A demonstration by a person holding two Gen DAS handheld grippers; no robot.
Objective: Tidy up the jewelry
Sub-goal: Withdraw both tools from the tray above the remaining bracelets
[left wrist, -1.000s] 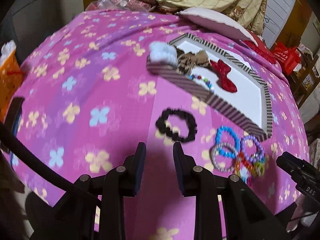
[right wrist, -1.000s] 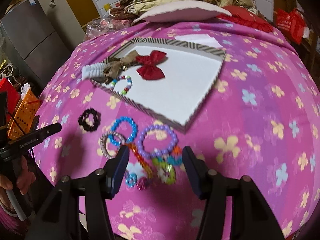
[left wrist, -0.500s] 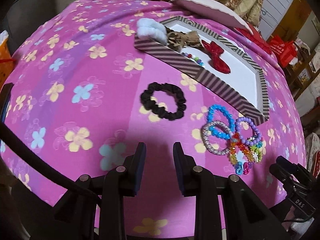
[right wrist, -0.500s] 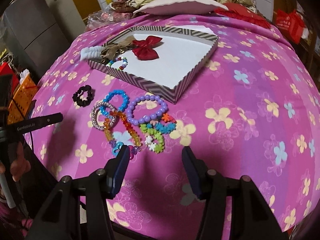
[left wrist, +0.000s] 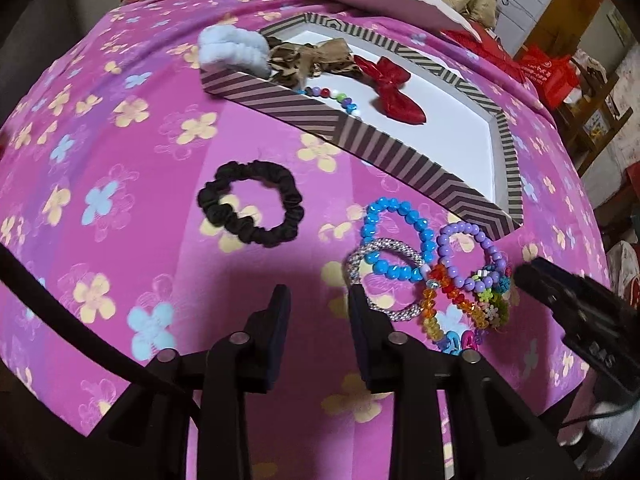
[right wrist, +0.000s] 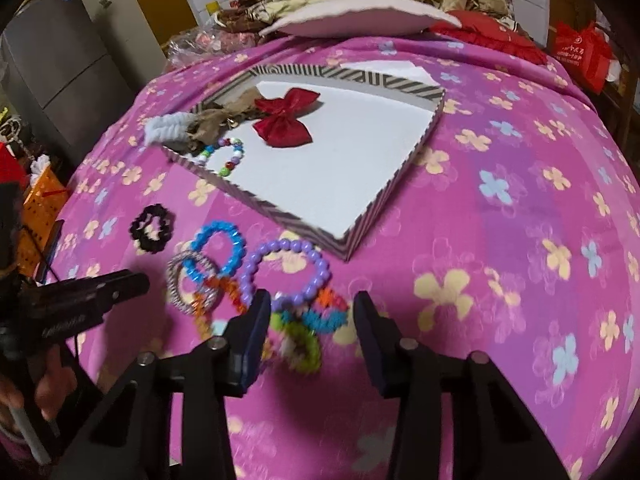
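Four in the tray: a white fluffy scrunchie (left wrist: 234, 49) draped on the corner rim, a brown bow (left wrist: 308, 58), a red bow (left wrist: 390, 89) and a multicoloured bead bracelet (right wrist: 225, 157) lie in the striped tray (left wrist: 404, 160), upper centre of the left view.
Left outside: a black scrunchie (left wrist: 250, 208) at mid-frame, and a tangled cluster to its right, namely the blue bracelet (left wrist: 398, 238), silver bracelet (left wrist: 386, 276), purple bracelet (left wrist: 468, 252) and bright flower-bead bands (left wrist: 486, 300), all on the pink flowered cloth (left wrist: 120, 152).
Progress, as a judgement: roughly half done; five or more pieces remain to be moved.
Left gripper (left wrist: 318, 308): fingers parted, nothing between them, low at centre, its right finger tip overlapping the silver bracelet's edge in the picture.
Right gripper (right wrist: 308, 312): fingers wide apart, empty, straddling the flower-bead bands at the bottom centre of its view; contact cannot be told through the blur.
Change from half a second earlier: in the right view the cluster has slid from above the fingers to between them, so that gripper has advanced; in the left view the tray and scrunchie sit lower and larger, so that one has also closed in.
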